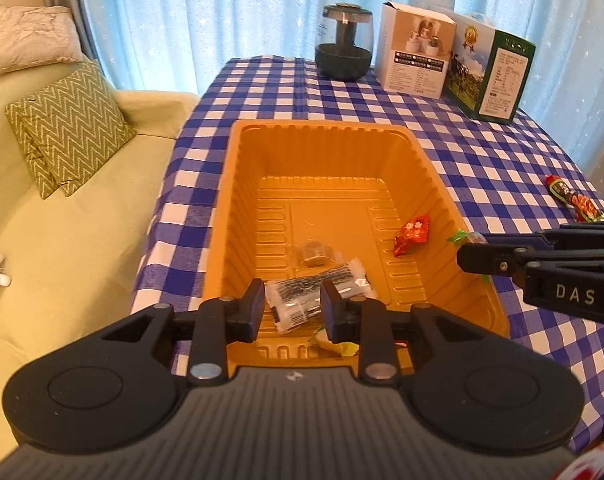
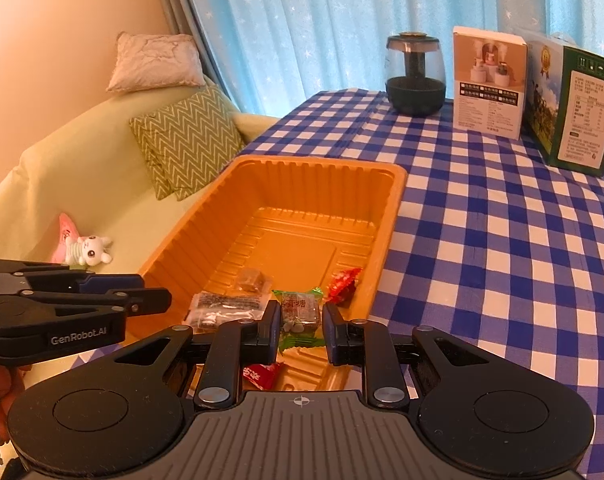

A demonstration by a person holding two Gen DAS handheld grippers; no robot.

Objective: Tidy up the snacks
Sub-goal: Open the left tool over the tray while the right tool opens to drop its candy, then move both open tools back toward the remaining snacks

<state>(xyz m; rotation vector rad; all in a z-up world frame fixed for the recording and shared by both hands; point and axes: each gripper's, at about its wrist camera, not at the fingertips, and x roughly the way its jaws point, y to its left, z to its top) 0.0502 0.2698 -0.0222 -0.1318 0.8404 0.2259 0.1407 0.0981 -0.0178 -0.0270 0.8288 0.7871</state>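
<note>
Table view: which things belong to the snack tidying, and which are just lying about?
Belonging: orange tray, green-wrapped candy, black-and-white packet, red candy, brown sweet, snack stick on the cloth.
Lying about: dark humidifier, white box, green box, zigzag cushions, toy rabbit.

Green zigzag cushion, dark jar, two boxes
</note>
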